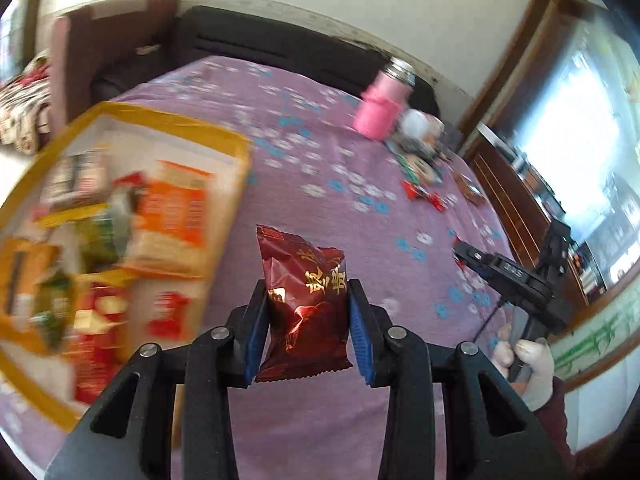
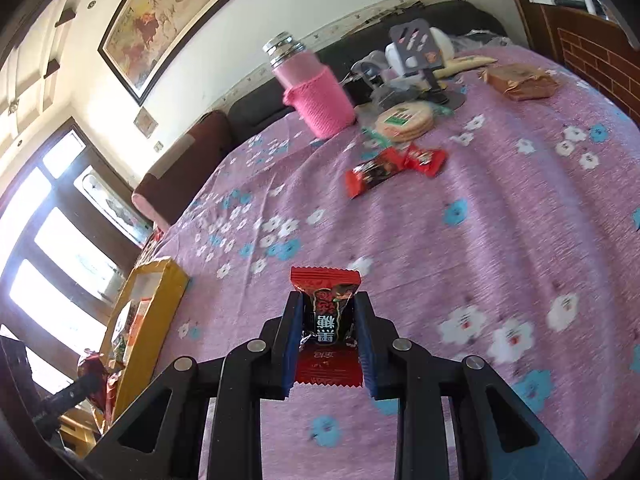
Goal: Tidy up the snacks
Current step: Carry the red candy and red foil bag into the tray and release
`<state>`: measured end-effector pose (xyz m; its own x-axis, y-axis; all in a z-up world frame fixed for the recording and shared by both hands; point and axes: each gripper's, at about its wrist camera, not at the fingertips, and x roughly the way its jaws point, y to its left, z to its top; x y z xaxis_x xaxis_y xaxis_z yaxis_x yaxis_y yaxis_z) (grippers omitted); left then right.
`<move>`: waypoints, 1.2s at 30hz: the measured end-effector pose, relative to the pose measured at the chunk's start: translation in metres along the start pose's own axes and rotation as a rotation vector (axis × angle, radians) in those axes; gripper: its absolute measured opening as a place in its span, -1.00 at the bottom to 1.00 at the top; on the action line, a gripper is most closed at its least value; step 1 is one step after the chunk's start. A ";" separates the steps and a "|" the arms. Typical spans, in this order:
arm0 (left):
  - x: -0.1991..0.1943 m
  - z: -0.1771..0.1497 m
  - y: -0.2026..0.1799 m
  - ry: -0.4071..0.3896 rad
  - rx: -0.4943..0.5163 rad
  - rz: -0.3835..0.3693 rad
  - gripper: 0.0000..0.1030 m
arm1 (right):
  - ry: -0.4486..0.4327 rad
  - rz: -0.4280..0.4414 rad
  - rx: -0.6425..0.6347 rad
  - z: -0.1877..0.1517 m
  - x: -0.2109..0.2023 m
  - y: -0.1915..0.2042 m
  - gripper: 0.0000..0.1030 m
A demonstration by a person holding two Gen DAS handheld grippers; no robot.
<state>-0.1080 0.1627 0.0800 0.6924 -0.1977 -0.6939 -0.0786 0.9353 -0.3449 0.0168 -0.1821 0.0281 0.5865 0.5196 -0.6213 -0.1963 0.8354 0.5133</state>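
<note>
The left claw clamps a dark red foil snack packet (gold lettering); the right claw clamps a red-and-black candy wrapper above the purple flowered tabletop.

The red candy wrapper reads "黑糖".

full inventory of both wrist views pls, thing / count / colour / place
dark red snack packet: 1, maroon with gold print, held above the cloth
red candy packet: 1, red and black, held above the cloth
snack box: 1, yellow rim, left, holds blurred packets
loose candy packets: 2, red, mid-table
round crackers: 1 pack, beige, beside the flask
flask: 1, pink knitted sleeve, far side
brown packet: 1, far right
tablecloth: 1, purple, floral
left gripper: shut
right gripper: shut
gloved hand: white, right side
</note>
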 end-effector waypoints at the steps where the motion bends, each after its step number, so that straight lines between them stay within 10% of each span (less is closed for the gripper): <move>1: -0.007 -0.001 0.012 -0.011 -0.015 0.019 -0.32 | 0.023 0.034 0.012 -0.003 0.001 0.008 -0.49; 11: -0.035 -0.015 0.112 -0.051 -0.158 0.183 -0.32 | 0.209 0.260 -0.164 -0.037 0.029 0.166 -0.50; 20: -0.020 -0.024 0.134 0.005 -0.172 0.129 -0.03 | 0.355 0.248 -0.330 -0.082 0.102 0.279 -0.48; 29: -0.060 -0.017 0.144 -0.125 -0.183 0.114 0.36 | 0.262 0.158 -0.428 -0.089 0.104 0.311 -0.06; 36: -0.082 -0.014 0.132 -0.243 -0.140 0.309 0.42 | 0.134 0.119 -0.472 -0.101 0.059 0.305 0.14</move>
<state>-0.1850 0.2982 0.0824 0.7688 0.1763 -0.6147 -0.3943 0.8875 -0.2386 -0.0881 0.1215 0.0885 0.4385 0.6084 -0.6615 -0.6076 0.7430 0.2807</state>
